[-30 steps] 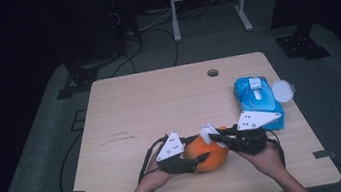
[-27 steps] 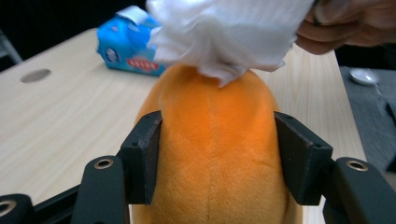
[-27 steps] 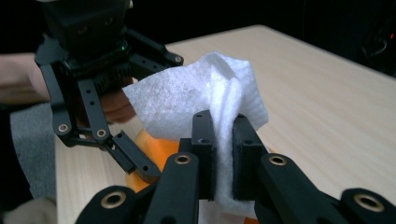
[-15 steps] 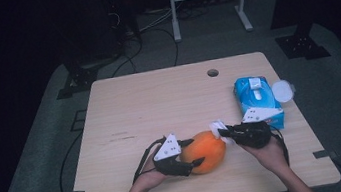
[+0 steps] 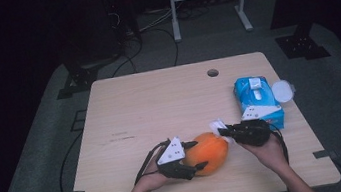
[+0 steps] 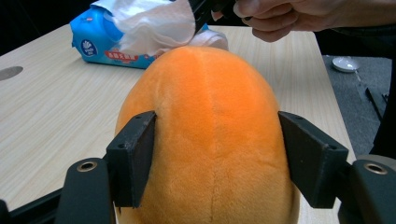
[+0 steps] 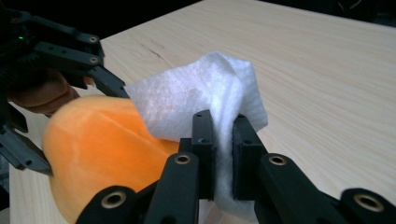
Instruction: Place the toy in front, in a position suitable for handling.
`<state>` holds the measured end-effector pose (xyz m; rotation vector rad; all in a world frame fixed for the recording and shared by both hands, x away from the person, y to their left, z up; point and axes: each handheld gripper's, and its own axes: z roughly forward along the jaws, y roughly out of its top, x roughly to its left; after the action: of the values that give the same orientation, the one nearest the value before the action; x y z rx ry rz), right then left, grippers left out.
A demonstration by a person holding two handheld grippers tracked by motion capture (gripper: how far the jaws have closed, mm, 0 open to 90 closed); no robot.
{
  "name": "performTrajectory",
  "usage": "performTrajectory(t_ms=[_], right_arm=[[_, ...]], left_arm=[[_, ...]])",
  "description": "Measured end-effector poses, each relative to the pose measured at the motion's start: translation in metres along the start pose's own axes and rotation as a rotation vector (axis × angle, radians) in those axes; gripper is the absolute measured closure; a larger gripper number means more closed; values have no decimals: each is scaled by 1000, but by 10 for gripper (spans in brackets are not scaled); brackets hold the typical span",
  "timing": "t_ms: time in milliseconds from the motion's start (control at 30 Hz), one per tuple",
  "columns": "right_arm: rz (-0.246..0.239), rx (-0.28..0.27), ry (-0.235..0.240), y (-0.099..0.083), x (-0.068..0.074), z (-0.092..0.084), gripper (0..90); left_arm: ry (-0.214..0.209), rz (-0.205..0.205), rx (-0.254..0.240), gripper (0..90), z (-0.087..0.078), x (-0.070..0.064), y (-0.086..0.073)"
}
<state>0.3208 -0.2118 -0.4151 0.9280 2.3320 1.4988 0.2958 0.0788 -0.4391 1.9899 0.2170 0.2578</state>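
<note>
On the worktop point(image 5: 124, 107), my left tongs point(image 5: 198, 153) straddled the orange plush toy point(image 5: 211, 151), jaws just opening, pads barely off its sides. At its right end, my right tongs point(image 5: 220, 130) stayed clamped on a white wipe point(image 7: 205, 98).

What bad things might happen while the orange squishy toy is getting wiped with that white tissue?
1. The left gripper has just been opening; its fingers barely touch the orange plush toy, so a push from the wipe might roll it away.
2. The right gripper pinches only a thin fold of the white wipe, which might slip out or tear while rubbing.
3. The blue wipes pack sits near the right hand and might get bumped.
</note>
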Motion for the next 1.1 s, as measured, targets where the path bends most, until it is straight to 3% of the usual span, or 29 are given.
performTrajectory(t_ms=[200, 433, 600, 700, 800, 967, 1100], right_arm=[[2, 9, 1, -1, -1, -6, 815], [-62, -12, 69, 10, 25, 0, 814], [-27, 0, 30, 2, 10, -1, 815], [6, 8, 7, -4, -1, -4, 815], [8, 12, 13, -4, -1, -5, 815], [-20, -10, 46, 4, 15, -1, 814], [-62, -38, 101, 10, 34, 3, 814]], left_arm=[[1, -28, -13, 298, 1, 3, -1], [10, -19, -10, 281, 1, 1, -2], [13, -35, -16, 280, -2, 5, -4], [19, -67, -25, 276, -4, 9, -5], [19, -92, -32, 275, -4, 12, -6], [18, -86, -30, 266, 0, 9, -3], [27, -51, -14, 259, 2, 4, -1]])
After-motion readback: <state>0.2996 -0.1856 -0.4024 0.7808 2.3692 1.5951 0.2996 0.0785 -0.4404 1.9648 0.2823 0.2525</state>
